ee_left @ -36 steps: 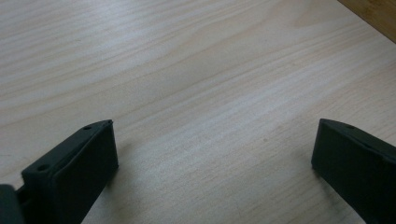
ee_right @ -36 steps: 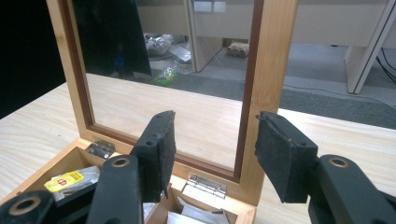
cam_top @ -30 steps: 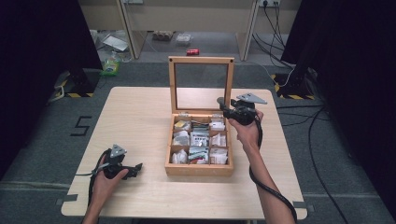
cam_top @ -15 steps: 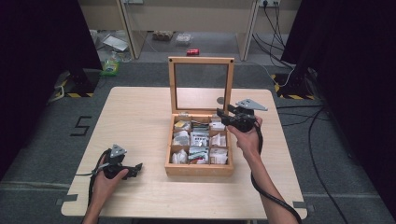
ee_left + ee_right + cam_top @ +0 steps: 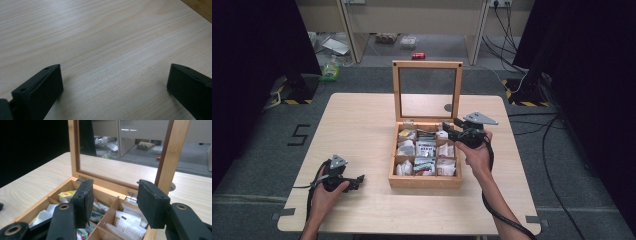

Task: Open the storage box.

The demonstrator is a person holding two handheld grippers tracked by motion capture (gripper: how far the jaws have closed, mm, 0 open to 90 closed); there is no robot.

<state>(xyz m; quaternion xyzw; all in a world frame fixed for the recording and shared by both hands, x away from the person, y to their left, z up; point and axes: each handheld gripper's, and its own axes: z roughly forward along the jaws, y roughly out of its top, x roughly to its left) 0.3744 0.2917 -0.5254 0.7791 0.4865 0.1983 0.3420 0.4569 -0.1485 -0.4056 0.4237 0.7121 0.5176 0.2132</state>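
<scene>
With the wooden box [image 5: 426, 150] sitting lid-up mid-tabletop [image 5: 362, 125], the right claw [image 5: 450, 129] hovers released and empty over its back compartments, seemingly about to dip for a packet [image 5: 130, 225], while the left claw [image 5: 358, 180] rests released nearby.

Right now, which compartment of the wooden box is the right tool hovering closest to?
The back right compartment, the one by the hinge of the upright glass lid. The right tool hangs open just above it, while the other compartments lie farther forward or left.
</scene>
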